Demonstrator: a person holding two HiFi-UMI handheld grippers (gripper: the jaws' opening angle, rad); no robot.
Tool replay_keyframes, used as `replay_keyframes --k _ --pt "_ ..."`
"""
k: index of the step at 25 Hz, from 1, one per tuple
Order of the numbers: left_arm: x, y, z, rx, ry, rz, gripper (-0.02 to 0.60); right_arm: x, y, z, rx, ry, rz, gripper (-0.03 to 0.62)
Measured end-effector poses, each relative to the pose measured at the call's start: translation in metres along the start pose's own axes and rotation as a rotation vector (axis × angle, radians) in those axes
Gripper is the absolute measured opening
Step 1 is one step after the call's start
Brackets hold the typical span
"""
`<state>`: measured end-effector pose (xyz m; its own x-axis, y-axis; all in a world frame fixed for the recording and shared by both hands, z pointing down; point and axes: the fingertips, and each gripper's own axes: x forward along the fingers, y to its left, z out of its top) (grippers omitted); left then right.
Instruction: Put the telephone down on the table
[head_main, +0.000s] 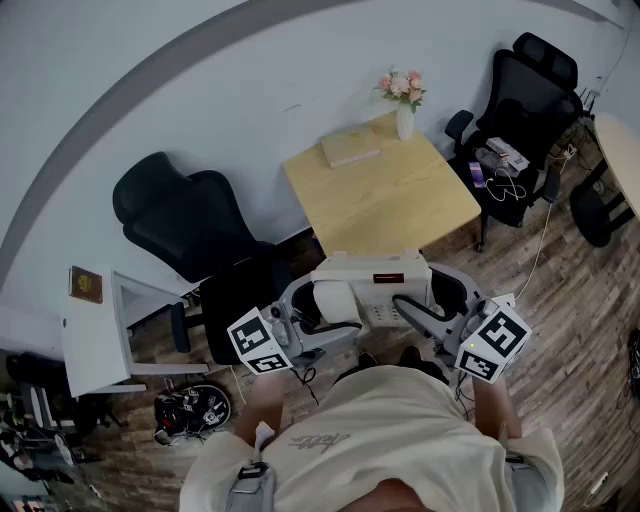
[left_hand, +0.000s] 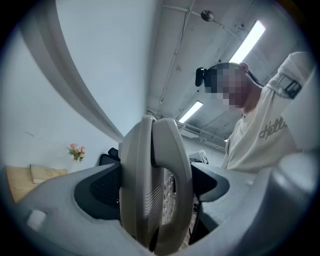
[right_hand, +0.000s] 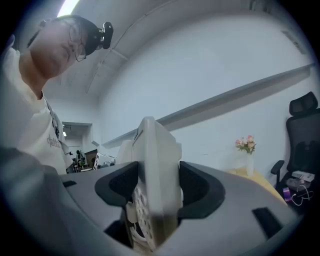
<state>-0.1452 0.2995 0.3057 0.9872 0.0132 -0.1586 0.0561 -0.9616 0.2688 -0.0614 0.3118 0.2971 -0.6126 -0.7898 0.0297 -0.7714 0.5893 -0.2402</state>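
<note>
The off-white desk telephone (head_main: 365, 290), handset on its cradle, hangs in the air in front of my chest, short of the wooden table (head_main: 420, 205). My left gripper (head_main: 305, 322) is shut on its left end, where the handset (left_hand: 172, 185) lies. In the left gripper view both dark pads (left_hand: 100, 192) press on the phone's body (left_hand: 137, 190). My right gripper (head_main: 428, 312) is shut on the phone's right end. In the right gripper view the phone (right_hand: 155, 175) stands edge-on, wedged between the pads (right_hand: 200, 192), with its keypad facing left and down.
On the table's far edge stand a white vase of pink flowers (head_main: 403, 100) and a flat tan box (head_main: 350, 148). Black office chairs stand at left (head_main: 185, 215) and right (head_main: 520, 95), the right one with cables on its seat. A white cabinet (head_main: 100, 335) stands at far left.
</note>
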Motion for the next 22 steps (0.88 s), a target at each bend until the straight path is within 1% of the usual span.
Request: replay_keyframes --k 6,14,22 --pt "0.001 0.001 -0.003 -0.005 0.002 -0.007 0.410 0.000 0.000 -0.001 -0.017 -0.005 -0.008 0.245" --pt "-0.012 0.003 -0.010 -0.015 0.005 -0.022 0.410 0.006 0.007 -0.011 -0.006 0.004 -0.025 0.245" --pt "0.000 0.021 -0.018 -0.040 0.012 -0.029 0.411 0.008 -0.014 -0.018 0.017 0.003 -0.043 0.245"
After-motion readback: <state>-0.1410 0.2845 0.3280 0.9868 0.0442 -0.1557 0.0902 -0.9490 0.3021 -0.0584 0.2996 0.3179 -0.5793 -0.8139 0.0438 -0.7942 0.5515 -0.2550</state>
